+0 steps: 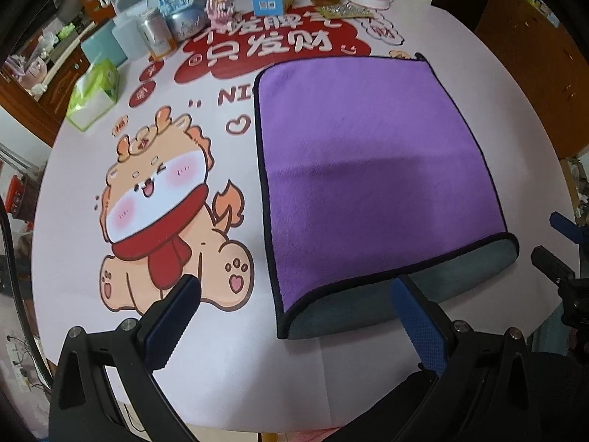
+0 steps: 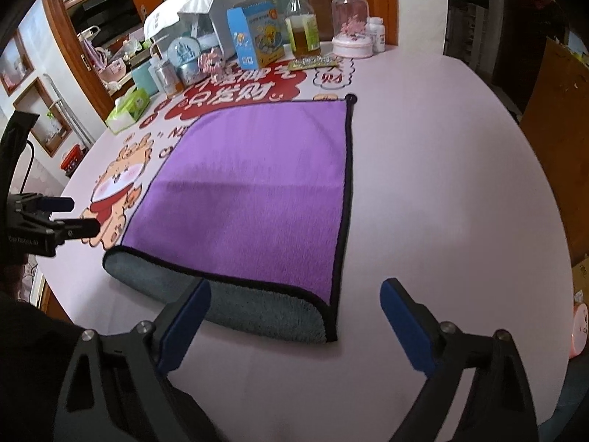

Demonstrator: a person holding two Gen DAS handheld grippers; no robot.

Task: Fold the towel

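A purple towel with black trim and a grey underside lies folded over on the round table, the fold at its near edge. It also shows in the right wrist view. My left gripper is open and empty, just in front of the towel's near left corner. My right gripper is open and empty, in front of the towel's near right corner. The right gripper's fingers show at the right edge of the left view; the left gripper's fingers show at the left of the right view.
The table cover has a cartoon dragon and red characters. At the far edge stand a tissue box, a can, a blue carton, a bottle, a glass dome.
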